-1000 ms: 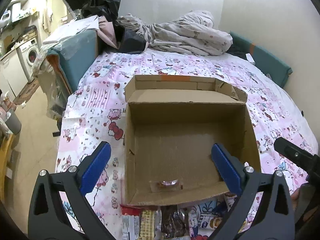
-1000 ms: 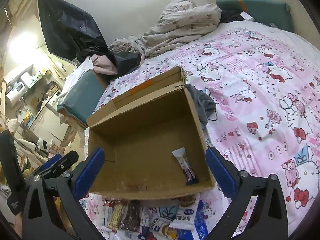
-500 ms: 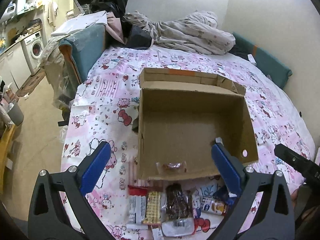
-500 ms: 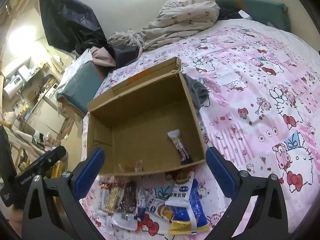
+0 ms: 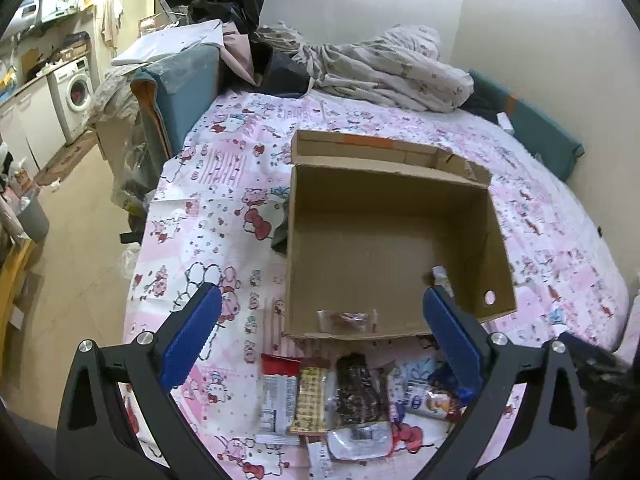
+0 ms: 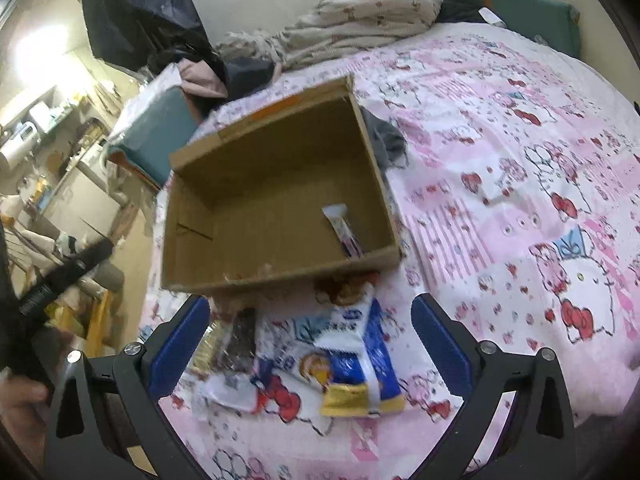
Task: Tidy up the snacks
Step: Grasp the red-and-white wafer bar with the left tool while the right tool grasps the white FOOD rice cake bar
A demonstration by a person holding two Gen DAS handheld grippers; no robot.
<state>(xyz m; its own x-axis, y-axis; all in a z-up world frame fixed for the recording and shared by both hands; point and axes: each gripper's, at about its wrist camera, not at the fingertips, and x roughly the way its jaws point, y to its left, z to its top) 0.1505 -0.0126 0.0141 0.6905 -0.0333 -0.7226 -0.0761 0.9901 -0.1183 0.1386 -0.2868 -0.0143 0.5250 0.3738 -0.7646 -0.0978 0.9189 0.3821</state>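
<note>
An open cardboard box (image 5: 496, 240) (image 6: 376, 184) lies on the pink patterned bed. Inside it are a small clear-wrapped snack (image 5: 346, 317) near the front wall and a white and pink snack bar (image 6: 345, 232) at the right side. Several loose snack packets lie in front of the box: a red and white bar (image 5: 277, 392), a yellow bar (image 5: 311, 398), a dark brown packet (image 5: 359, 390) and a blue and white packet (image 6: 360, 356). My left gripper (image 5: 320, 340) is open and empty above the packets. My right gripper (image 6: 310, 344) is open and empty above them too.
A heap of bedding (image 5: 384, 68) and dark clothes lie at the bed's far end. A teal cushion (image 5: 536, 128) lines the right wall. A grey cloth (image 6: 384, 140) sticks out beside the box. The bed's left edge drops to the floor, with a washing machine (image 5: 76, 96) beyond.
Both grippers have pulled back from the box toward the bed's near edge. The loose packets in front of the box have come into fuller view. Both stay open.
</note>
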